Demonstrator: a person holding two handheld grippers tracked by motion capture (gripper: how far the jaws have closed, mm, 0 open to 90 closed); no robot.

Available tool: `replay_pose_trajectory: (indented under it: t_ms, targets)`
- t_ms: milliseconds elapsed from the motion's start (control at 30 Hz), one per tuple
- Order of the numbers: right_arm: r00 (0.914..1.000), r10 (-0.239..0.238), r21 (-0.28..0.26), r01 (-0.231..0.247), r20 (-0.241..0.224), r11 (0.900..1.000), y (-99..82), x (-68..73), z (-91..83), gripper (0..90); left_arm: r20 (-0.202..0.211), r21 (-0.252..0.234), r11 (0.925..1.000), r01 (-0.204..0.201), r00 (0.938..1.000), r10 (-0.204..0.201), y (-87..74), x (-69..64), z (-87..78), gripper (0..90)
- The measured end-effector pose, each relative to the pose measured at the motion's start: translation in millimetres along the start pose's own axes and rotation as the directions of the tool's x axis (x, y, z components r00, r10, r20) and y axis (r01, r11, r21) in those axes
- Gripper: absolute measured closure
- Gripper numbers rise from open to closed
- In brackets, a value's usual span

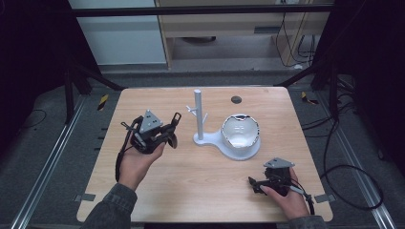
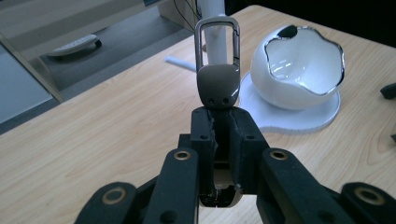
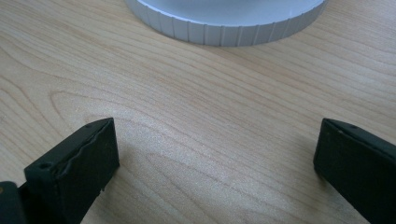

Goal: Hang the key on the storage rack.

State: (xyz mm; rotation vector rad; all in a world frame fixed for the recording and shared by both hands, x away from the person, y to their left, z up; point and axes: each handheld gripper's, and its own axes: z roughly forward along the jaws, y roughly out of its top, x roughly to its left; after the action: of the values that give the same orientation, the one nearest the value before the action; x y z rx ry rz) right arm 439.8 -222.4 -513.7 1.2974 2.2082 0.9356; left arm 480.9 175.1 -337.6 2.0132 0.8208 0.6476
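Observation:
My left gripper (image 1: 168, 132) (image 2: 219, 119) is held above the left half of the table and is shut on a dark grey key fob (image 2: 218, 86) with a metal carabiner loop (image 2: 217, 35) that sticks out past the jaws. The fob's loop (image 1: 177, 117) points toward a white stand. That stand has an upright post with small pegs (image 1: 198, 114) and an egg-shaped white bowl with a shiny rim (image 1: 240, 131) (image 2: 299, 70) on one ridged base (image 3: 224, 28). My right gripper (image 1: 255, 183) (image 3: 215, 158) rests low at the table's front right, open, with bare wood between its jaws.
The wooden table (image 1: 191, 191) has a black round plug (image 1: 235, 99) near its far edge. Metal rails and cables run along the floor on both sides. A remote-like object (image 2: 74, 44) lies on a low shelf beyond the table.

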Motion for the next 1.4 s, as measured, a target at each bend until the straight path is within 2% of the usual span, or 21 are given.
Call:
replay_pose_trajectory:
  t_ms: [133, 500, 967, 1200, 1333, 1400]
  targets:
    - [1.0, 0.001, 0.0, -0.001, 0.002, 1.0, 0.4, -0.3, 0.4, 0.4, -0.004, -0.002, 0.9999, -0.014, 0.9999, 0.014, 7.8, -2.6, 2.9, 80.9]
    - [1.0, 0.002, -0.001, -0.002, 0.004, 1.0, 0.4, -0.3, 0.5, 0.4, 0.002, -0.01, 0.9999, -0.008, 1.0, 0.008, 19.1, -6.9, 13.5, 80.9]
    - [1.0, 0.006, -0.002, -0.006, 0.007, 1.0, -0.1, 0.3, 0.0, 0.5, 0.003, 0.034, 0.9994, -0.004, 1.0, 0.004, 15.9, -6.8, 34.1, 80.9]
    - [1.0, 0.008, -0.001, -0.008, 0.006, 1.0, -0.7, 0.7, -0.5, 0.5, -0.003, 0.027, 0.9992, 0.03, 0.9995, -0.03, 14.6, -4.2, 44.0, 80.8]
    - [0.9999, 0.009, -0.001, -0.008, 0.006, 1.0, -0.6, 0.8, -0.5, 0.5, -0.003, 0.038, 0.9992, 0.015, 0.9999, -0.014, 15.1, -6.3, 49.5, 80.8]
    - [0.9999, 0.008, -0.001, -0.008, 0.006, 1.0, -0.7, 0.7, -0.5, 0.5, -0.005, 0.038, 0.999, 0.021, 0.9998, -0.021, 15.1, -6.8, 52.3, 80.8]
